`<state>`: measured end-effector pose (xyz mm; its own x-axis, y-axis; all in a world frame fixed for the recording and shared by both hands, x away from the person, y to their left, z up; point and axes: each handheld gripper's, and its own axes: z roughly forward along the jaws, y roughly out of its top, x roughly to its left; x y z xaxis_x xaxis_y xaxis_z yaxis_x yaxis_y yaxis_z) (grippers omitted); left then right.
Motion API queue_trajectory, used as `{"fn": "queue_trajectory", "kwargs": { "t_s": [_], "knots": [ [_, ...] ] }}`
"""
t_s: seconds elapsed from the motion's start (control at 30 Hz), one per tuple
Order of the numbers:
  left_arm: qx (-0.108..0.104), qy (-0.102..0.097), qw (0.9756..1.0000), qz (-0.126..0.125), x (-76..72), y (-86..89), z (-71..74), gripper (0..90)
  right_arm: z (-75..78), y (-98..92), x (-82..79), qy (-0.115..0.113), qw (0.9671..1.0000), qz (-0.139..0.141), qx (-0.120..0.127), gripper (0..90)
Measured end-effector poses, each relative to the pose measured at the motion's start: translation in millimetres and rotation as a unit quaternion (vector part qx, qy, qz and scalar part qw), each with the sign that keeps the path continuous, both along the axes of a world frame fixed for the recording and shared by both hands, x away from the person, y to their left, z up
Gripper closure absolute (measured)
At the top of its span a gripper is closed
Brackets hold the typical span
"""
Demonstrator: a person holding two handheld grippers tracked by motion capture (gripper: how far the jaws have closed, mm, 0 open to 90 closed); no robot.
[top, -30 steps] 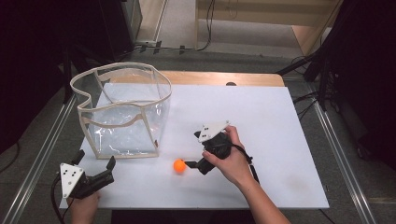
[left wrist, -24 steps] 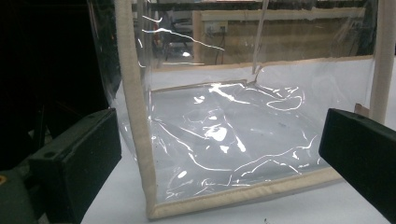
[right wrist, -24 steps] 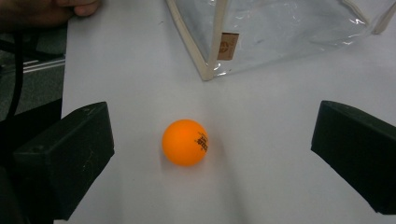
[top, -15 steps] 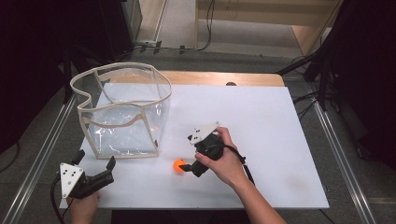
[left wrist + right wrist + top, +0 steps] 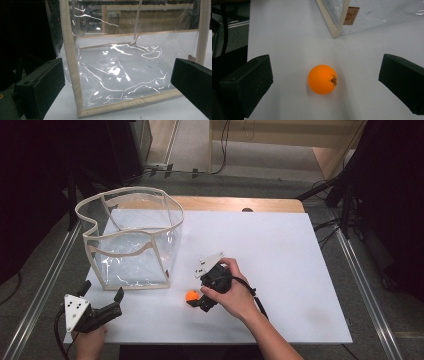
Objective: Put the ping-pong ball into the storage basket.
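Both jaws of the right hand-held gripper (image 5: 325, 82) stand wide apart around the orange ball (image 5: 322, 79); closing off-centre could probably squirt it away across the surface (image 5: 280, 250); the left hand-held gripper (image 5: 102, 307) waits agape, empty

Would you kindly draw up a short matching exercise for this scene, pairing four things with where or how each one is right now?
Things:
1. orange ball
2. clear bag
3. left gripper
4. right gripper

States:
A. stands open-topped at the white table's left side
B. lies on the table between open jaws
C. open, resting at the table's near left corner
D. open, jaws on either side of the ball

Pairs: 1-B, 2-A, 3-C, 4-D
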<state>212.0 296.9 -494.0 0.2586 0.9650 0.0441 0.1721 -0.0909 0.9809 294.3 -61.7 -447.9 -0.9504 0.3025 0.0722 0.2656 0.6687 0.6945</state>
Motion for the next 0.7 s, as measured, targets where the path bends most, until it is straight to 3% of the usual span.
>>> {"fn": "queue_trajectory", "kwargs": {
  "t_s": [0.37,0.7],
  "knots": [
    [0.000,0.001,1.0000,-0.002,0.3,0.0,0.0,0.0,-11.7,13.8,2.9,0.008,0.9990,0.006,-0.043,0.0],
    [0.001,0.001,1.0000,-0.002,-0.1,-0.5,-0.1,0.0,-18.6,20.3,4.2,0.015,0.9966,-0.007,-0.081,0.0]
  ]
}}
